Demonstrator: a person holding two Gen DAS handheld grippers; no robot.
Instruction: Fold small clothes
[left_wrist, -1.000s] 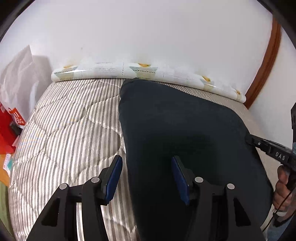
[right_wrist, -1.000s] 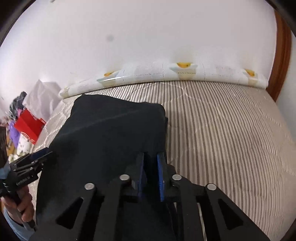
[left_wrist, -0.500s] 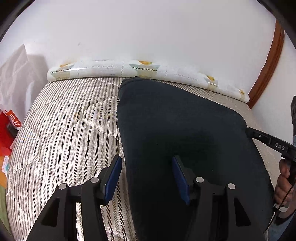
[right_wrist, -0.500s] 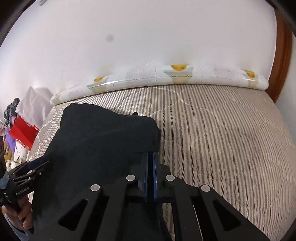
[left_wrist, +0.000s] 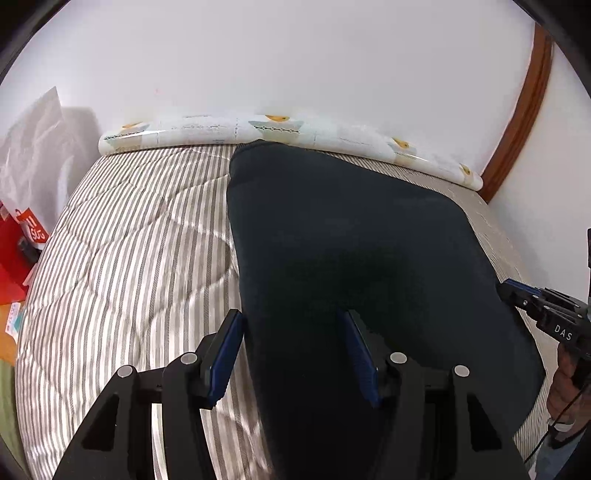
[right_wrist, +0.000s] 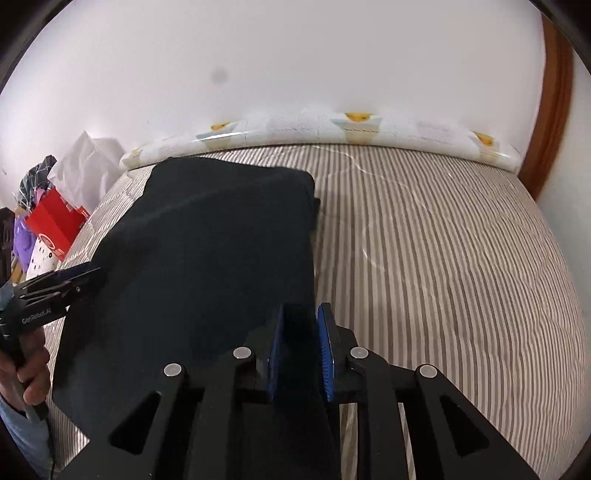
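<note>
Striped bed (left_wrist: 122, 258) held the dark cloth (left_wrist: 351, 240) mid-frame, already folded flat, with the left claw (left_wrist: 291, 354) wide open over its edge and the right claw (right_wrist: 301, 350) partly open around its edge, so little looked left.

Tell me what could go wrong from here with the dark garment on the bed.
1. The left gripper is wide open astride the dark garment's left edge; closing too low could pinch the striped quilt as well.
2. The right gripper has its fingers slightly parted around the right edge, so the cloth could slip free if lifted.
3. Uneven grips may skew the fold.
</note>
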